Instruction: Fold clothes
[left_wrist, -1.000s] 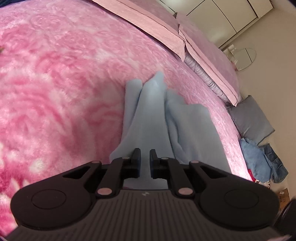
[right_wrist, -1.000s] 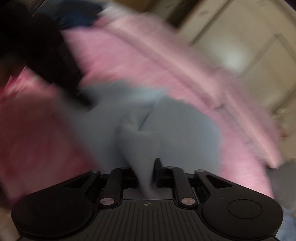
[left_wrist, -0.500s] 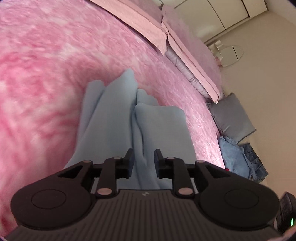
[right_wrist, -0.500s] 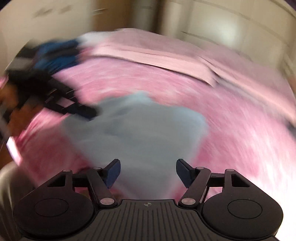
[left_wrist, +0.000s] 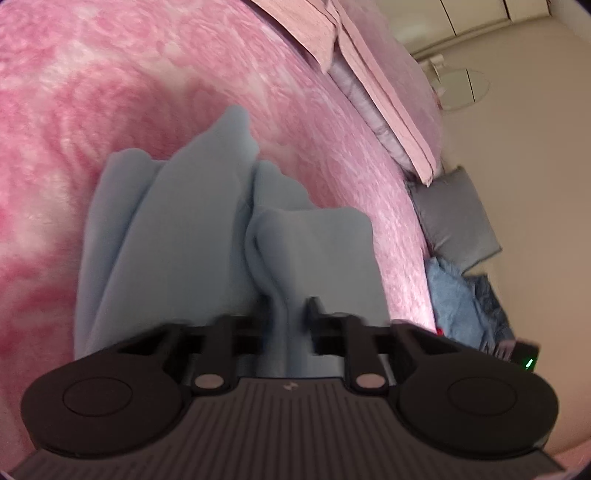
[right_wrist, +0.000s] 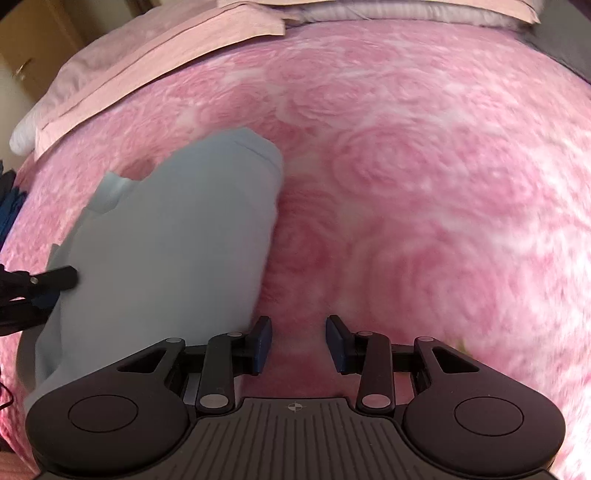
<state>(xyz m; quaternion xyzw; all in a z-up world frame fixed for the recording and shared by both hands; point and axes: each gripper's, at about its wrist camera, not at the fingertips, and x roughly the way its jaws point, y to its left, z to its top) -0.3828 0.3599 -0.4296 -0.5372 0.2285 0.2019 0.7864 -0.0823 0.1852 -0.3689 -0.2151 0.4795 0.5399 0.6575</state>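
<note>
A light blue garment (left_wrist: 184, 240) lies bunched in long folds on the pink rose-patterned blanket (left_wrist: 74, 92). One raised ridge of it runs straight between the fingers of my left gripper (left_wrist: 286, 314) and fills the gap, so the gripper looks shut on it. In the right wrist view the same garment (right_wrist: 177, 240) spreads out at the left, and one of the left gripper's fingers (right_wrist: 55, 278) rests on its left edge. My right gripper (right_wrist: 299, 339) is open over bare blanket (right_wrist: 424, 184), just right of the garment's edge, with nothing between its pads.
Pink pillows (right_wrist: 147, 55) lie along the head of the bed. Beyond the bed's far edge a grey cushion (left_wrist: 454, 221) and a heap of denim clothes (left_wrist: 454, 302) sit on the floor, with a small round table (left_wrist: 465, 85) further back.
My right gripper let go of the blue garment, opened wide, then narrowed and swung right over the blanket. My left gripper's fingers stand wider apart than a second ago, around a thicker fold.
</note>
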